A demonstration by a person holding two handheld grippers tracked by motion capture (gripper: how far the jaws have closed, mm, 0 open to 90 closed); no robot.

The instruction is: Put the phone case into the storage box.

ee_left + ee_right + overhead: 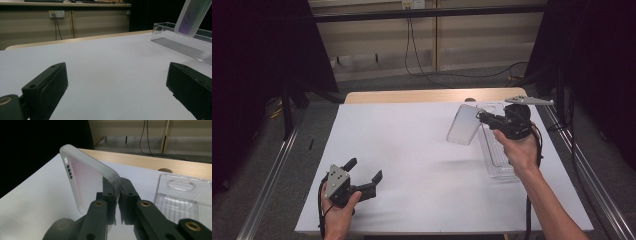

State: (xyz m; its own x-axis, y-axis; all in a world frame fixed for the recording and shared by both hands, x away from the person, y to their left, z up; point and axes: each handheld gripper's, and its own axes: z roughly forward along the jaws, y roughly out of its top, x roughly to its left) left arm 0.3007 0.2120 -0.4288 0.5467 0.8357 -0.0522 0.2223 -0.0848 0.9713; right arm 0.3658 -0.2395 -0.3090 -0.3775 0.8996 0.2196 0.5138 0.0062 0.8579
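Dim room – bright table, soft focus.

White table (412, 150) bare across centre and left: free passage. Obstacles at right: clear plastic tray (498, 150); translucent phone case (463, 125) raised just beside it.

Phone case (463, 125) held above table (412, 150), right of centre, clamped at one edge in right claw (482, 118). Plastic tray (497, 150) lies on table just right of and below the case, near the right edge. Left claw (364, 172) low over table's near-left corner, well apart from both.
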